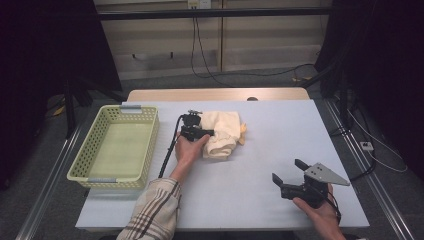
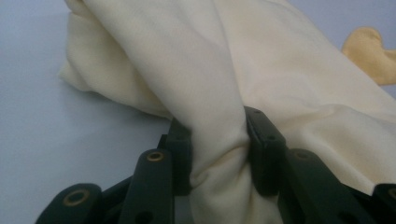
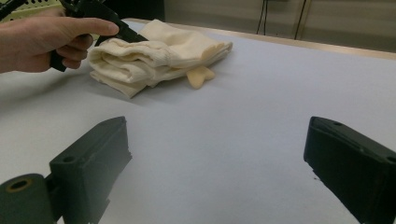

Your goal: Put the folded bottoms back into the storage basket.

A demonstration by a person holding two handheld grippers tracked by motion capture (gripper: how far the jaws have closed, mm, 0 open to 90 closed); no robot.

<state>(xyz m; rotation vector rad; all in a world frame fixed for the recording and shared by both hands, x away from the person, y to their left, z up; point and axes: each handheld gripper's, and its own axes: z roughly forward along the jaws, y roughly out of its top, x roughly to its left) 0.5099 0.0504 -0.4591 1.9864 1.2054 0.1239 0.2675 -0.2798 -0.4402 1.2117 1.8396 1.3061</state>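
One yellow basket (image 1: pixel 85 162), cream cloth (image 1: pixel 222 132) outside

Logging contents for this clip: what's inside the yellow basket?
The yellow basket looks empty in the high view: bare floor, nothing in it. Its near wall hides a strip of the floor just behind it.

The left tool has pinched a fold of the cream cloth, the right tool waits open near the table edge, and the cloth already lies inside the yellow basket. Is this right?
One thing is wrong. In the high view, the cream cloth lies on the table, beside the yellow basket. The left tool is pinching a fold, and the right tool waits open.
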